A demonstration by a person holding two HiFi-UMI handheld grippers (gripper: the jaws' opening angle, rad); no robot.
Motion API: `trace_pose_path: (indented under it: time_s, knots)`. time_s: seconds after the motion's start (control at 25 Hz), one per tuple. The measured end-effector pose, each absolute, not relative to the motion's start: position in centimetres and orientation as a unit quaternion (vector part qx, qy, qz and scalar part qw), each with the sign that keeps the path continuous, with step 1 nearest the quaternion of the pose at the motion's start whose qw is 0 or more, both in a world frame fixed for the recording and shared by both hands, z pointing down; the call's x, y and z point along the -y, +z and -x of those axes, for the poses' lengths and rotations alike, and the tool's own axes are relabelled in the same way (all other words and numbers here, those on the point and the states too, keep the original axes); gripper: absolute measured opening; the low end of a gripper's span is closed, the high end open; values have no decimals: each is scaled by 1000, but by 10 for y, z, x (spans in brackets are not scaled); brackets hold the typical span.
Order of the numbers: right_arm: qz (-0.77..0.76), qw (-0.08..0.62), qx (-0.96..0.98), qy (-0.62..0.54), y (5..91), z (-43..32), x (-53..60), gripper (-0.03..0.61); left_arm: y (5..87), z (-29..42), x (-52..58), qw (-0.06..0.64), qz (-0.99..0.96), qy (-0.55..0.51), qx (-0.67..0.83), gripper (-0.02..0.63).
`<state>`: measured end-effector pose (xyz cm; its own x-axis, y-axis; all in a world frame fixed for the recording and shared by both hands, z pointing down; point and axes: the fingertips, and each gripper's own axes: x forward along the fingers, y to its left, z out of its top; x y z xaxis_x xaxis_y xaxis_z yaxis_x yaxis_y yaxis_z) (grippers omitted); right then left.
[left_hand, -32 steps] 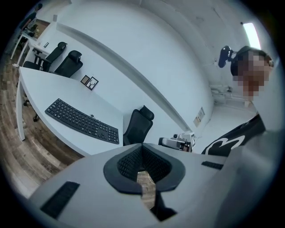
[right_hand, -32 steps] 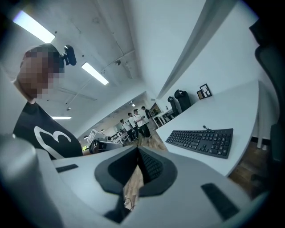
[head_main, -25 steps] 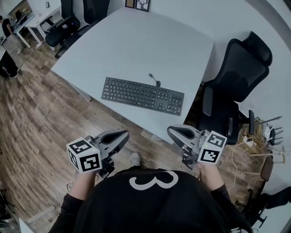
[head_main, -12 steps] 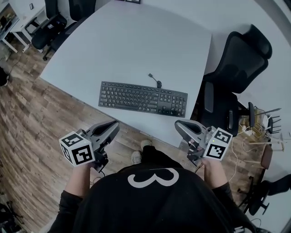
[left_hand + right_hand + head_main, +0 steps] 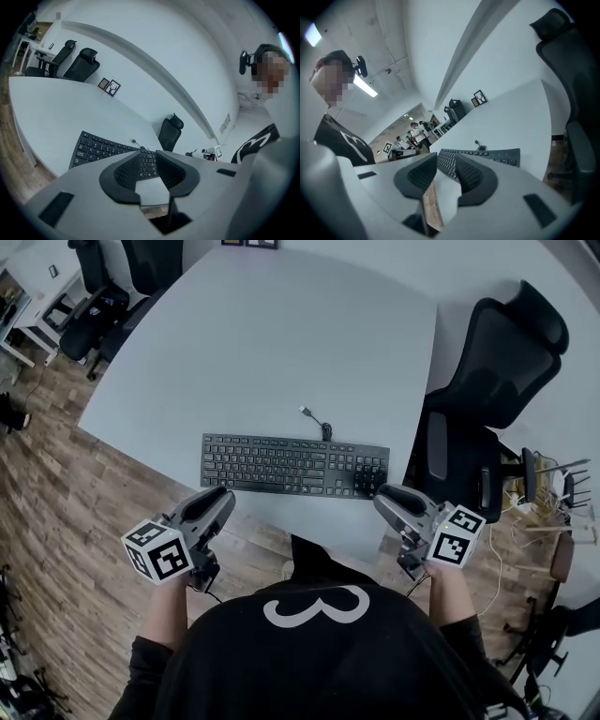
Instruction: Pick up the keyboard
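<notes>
A black keyboard point(image 5: 294, 467) lies flat near the front edge of the white table point(image 5: 281, 334), its cable point(image 5: 315, 420) trailing away behind it. My left gripper point(image 5: 222, 494) hovers just short of the keyboard's left front corner. My right gripper point(image 5: 382, 494) is just off its right end. Both jaws have just been opening and stand slightly apart with nothing between them. The left gripper view shows the keyboard point(image 5: 96, 146) beyond the gripper point(image 5: 144, 157), and in the right gripper view the keyboard point(image 5: 497, 155) lies past the gripper point(image 5: 446, 161).
A black office chair point(image 5: 497, 362) stands close against the table's right side. More chairs point(image 5: 103, 287) and a desk are at the far left. Cables and clutter point(image 5: 544, 493) lie on the wooden floor point(image 5: 56, 484) at the right. People stand in the distance point(image 5: 417, 131).
Both grippers have come forward and closer to the keyboard's two ends, from over the floor to the table's front edge. The keyboard has not moved on the table.
</notes>
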<state>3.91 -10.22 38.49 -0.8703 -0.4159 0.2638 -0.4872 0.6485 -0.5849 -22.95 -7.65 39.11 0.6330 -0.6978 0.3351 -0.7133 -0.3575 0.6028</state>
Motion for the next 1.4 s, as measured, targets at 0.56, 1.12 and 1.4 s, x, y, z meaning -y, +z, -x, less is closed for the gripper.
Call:
trace_pose_path:
  time_s: [0.56,1.12,1.4]
  knots:
    - [-318,107,867,369,445,-71,158,311,431,284,153,361,-785,43,502,311]
    - [-337,141,817,446,503,-86,169,344,501,317,171,415,-747,120,506,334]
    - [-325,158,817,450,513,-79,167,344,513,312,173,433,-745,134,490,334]
